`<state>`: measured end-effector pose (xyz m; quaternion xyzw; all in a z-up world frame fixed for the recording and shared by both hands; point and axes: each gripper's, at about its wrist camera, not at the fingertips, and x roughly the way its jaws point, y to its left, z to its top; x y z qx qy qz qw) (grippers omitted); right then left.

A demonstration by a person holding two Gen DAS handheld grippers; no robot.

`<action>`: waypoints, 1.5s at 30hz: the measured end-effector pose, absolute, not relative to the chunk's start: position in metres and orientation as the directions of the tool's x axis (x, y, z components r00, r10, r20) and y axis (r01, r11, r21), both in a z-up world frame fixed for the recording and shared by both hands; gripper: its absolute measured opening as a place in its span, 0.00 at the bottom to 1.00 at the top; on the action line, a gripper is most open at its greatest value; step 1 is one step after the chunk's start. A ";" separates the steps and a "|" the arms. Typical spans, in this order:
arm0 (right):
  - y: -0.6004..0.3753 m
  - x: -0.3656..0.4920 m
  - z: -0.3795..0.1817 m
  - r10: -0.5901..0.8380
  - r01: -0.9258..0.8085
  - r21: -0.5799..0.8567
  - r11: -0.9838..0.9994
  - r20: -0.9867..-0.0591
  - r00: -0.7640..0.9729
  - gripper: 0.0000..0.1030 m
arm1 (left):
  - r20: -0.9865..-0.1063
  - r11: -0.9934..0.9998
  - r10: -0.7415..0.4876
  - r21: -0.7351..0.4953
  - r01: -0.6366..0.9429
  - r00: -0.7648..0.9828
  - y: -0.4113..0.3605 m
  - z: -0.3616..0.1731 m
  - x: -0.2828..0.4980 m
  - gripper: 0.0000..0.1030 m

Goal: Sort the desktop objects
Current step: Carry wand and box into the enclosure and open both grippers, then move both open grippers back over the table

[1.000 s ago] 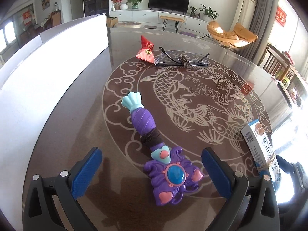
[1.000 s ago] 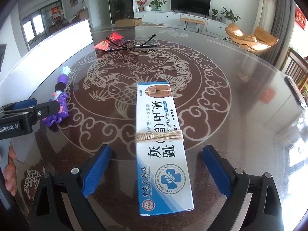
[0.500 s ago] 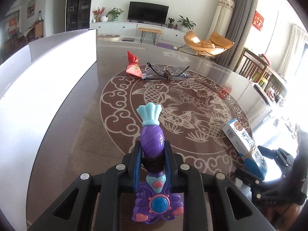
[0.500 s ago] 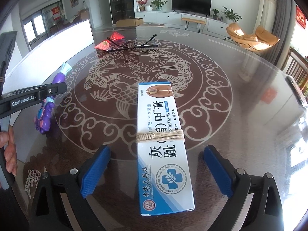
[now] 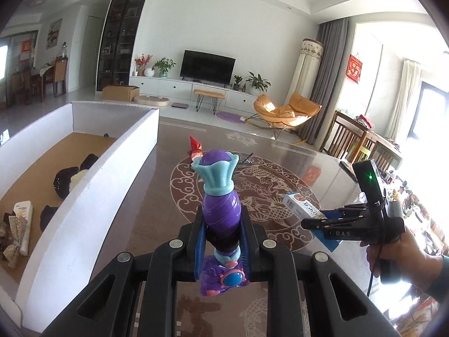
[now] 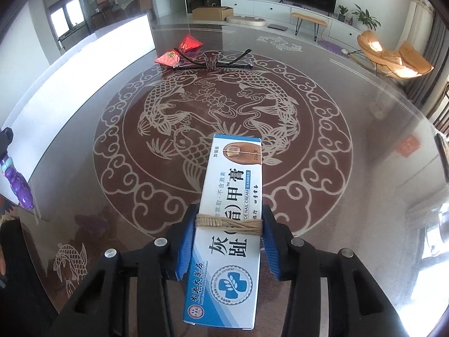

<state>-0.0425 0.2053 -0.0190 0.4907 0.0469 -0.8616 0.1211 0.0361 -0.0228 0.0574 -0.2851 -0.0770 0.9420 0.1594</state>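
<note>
A purple toy wand (image 5: 221, 205) with a teal end is held up off the table, my left gripper (image 5: 221, 234) shut on its dark waist; its purple end also shows at the left edge of the right wrist view (image 6: 16, 179). A blue-and-white nail cream box (image 6: 233, 174) tied with twine lies between the jaws of my right gripper (image 6: 228, 224), which are closing, the blue pads against its sides at the twine. In the left wrist view the box (image 5: 301, 205) sticks out of the right gripper (image 5: 322, 224), held by a hand.
A long white cardboard bin (image 5: 92, 185) stands along the table's left side, holding black items, a white tube (image 5: 23, 216) and a bow. A red pouch (image 6: 179, 52) and folded glasses (image 6: 216, 61) lie at the far side of the fish-patterned glass table (image 6: 336, 112).
My left gripper shut on the wand and lifted it, so the bin's inside came into view. My right gripper's jaws came in from wide open onto the cream box.
</note>
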 end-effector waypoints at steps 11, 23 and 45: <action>0.058 -0.074 0.081 -0.482 0.449 0.256 -0.856 -0.711 -0.513 0.43 | -0.499 -0.967 0.170 -0.248 -0.048 -0.850 -0.165 0.124 0.019 0.20; -0.182 -0.119 0.065 -0.623 0.640 0.303 -0.706 -0.695 -0.358 0.44 | -0.773 -0.957 0.048 -0.218 0.192 -0.633 -0.279 0.052 -0.055 0.23; 0.122 -0.055 -0.029 -0.208 0.332 0.004 -0.943 -0.786 -0.582 0.96 | -0.620 -0.942 0.334 -0.255 -0.220 -0.710 -0.047 0.055 0.008 0.98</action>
